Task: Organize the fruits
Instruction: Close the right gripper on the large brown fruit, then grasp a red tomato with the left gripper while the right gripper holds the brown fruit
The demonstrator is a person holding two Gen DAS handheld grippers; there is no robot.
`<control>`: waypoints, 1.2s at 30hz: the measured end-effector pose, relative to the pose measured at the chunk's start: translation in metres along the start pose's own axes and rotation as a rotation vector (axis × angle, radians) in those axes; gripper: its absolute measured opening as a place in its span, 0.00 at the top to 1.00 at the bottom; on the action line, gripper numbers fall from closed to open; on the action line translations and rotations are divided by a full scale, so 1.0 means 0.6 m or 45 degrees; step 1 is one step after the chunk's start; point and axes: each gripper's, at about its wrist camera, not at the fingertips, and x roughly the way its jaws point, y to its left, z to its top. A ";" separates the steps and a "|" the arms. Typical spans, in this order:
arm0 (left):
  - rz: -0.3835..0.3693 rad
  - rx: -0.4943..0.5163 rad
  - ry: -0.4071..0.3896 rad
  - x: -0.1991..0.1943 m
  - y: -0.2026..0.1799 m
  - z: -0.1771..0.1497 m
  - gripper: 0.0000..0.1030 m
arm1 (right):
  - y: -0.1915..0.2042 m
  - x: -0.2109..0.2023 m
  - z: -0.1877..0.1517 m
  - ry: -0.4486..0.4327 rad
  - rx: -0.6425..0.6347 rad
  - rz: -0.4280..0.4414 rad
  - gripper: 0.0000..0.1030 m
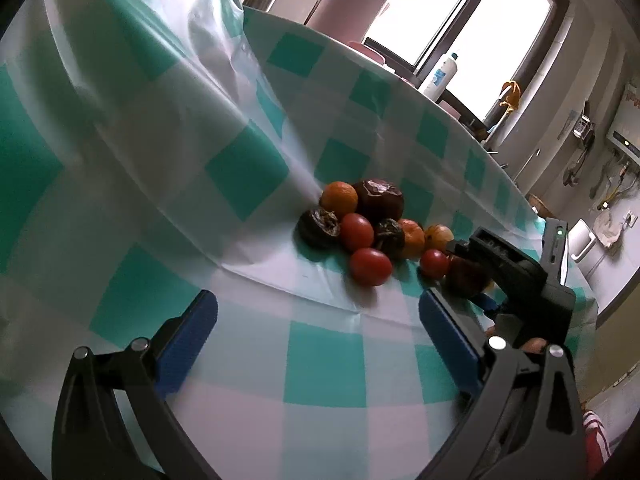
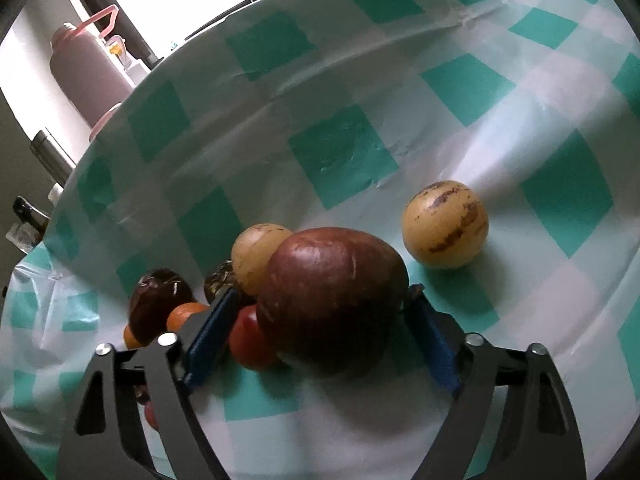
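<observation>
over fruit pile, right tool (image 2: 320,320) straddles brown fruit (image 2: 332,300), contact unclear; left tool (image 1: 316,320) wide apart, empty.

cloth: green-and-white checked tablecloth (image 1: 328,364) covers the table, creased | far edge: pink flask (image 2: 86,76) with handle; white bottle (image 1: 440,76), blue label, by the bright window (image 1: 480,28) | far right: white wall appliance (image 1: 626,136)
</observation>
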 end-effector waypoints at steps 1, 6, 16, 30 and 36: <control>0.000 -0.005 -0.002 0.000 0.001 0.000 0.02 | -0.001 0.000 0.000 -0.002 -0.004 -0.020 0.36; -0.003 -0.005 -0.002 0.000 -0.002 -0.002 0.02 | -0.008 -0.018 -0.009 0.009 -0.067 -0.019 0.40; -0.004 -0.006 -0.005 0.002 -0.002 -0.002 0.02 | -0.012 -0.039 -0.029 0.093 -0.310 -0.097 0.37; -0.012 0.007 -0.006 0.004 -0.004 -0.002 0.02 | -0.110 -0.124 -0.056 -0.030 -0.227 0.003 0.41; -0.006 0.019 0.017 0.005 -0.007 -0.004 0.02 | -0.213 -0.191 -0.068 -0.123 0.023 0.141 0.41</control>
